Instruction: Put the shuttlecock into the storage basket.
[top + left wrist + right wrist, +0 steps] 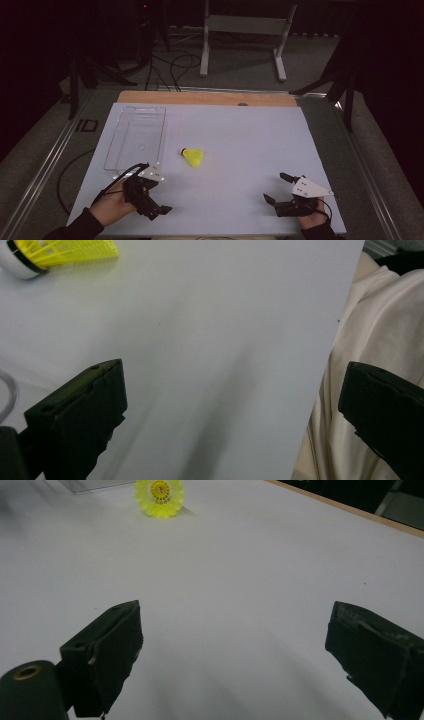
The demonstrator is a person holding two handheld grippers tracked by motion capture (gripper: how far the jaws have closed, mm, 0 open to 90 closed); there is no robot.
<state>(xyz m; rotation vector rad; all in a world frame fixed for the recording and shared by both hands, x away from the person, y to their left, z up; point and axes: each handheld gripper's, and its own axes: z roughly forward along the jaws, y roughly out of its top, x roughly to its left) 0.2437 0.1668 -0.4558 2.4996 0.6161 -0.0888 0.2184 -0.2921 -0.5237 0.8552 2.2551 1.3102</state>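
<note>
The table (240,150) is the biggest thing here, a pale sheet with a strip of bare wood along its far edge and open floor beyond. On its left half, toward the back, lies a clear plastic tray (111,145), long and shallow, with nothing visible inside it. Just right of the tray's near end rests the yellow shuttlecock (193,155), on its side, its white cork pointing toward the tray and its skirt facing the right side of the table.

The left claw (159,210) sits at the near left, close to the tray's near corner, its jaws spread wide and holding nothing. The right claw (278,188) waits at the near right, well apart from the shuttlecock, jaws likewise wide apart and empty.

The work looks to be at its very start: the reach has not yet been made. The likely job is to lift the shuttlecock and drop it into the tray. The left claw is the nearer one; it would need to turn toward the shuttlecock and close gently across the skirt or the cork.

Room is generous. The table between both claws and the shuttlecock is bare; the tray's rim is the one edge to mind.
</note>
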